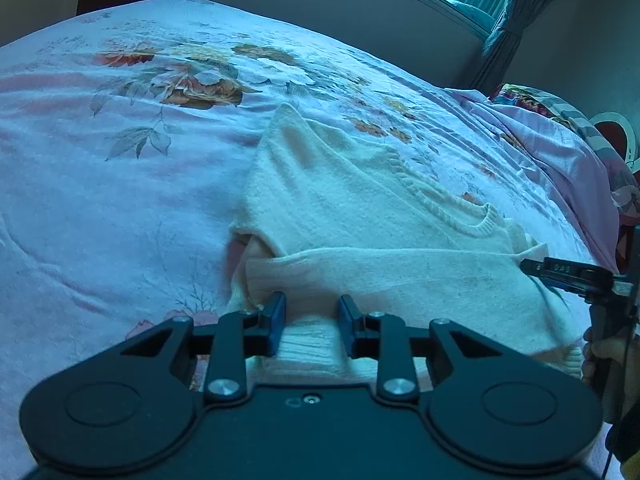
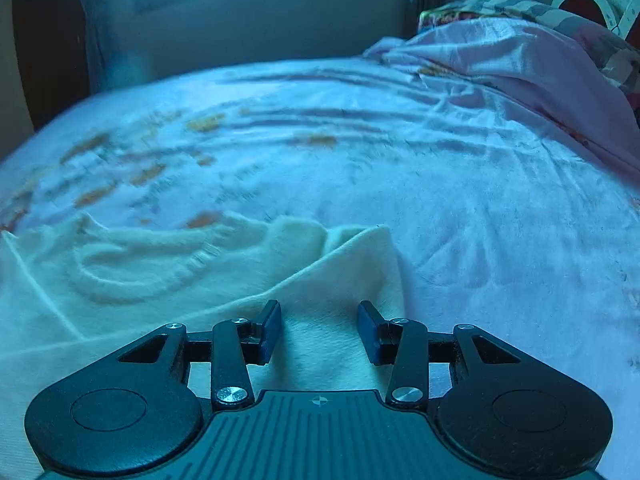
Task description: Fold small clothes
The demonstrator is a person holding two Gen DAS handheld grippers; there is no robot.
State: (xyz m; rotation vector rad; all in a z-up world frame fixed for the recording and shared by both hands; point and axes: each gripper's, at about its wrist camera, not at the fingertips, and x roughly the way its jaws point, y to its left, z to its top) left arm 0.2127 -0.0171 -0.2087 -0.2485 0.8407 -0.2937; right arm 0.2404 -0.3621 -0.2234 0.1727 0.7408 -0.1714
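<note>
Your left gripper (image 1: 312, 322) and right gripper (image 2: 319, 330) both sit open, holding nothing, over the cream sweater (image 1: 360, 216). It lies near the bed's (image 1: 100, 200) near edge, one fold made; more folding likely remains.

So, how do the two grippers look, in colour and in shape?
Both are black: round lobes, linkage bars with silver screws, dark blue pads. The left gripper has a smooth body; the right gripper has a ribbed body with a crosshair mark, and white lettering on its finger.
</note>
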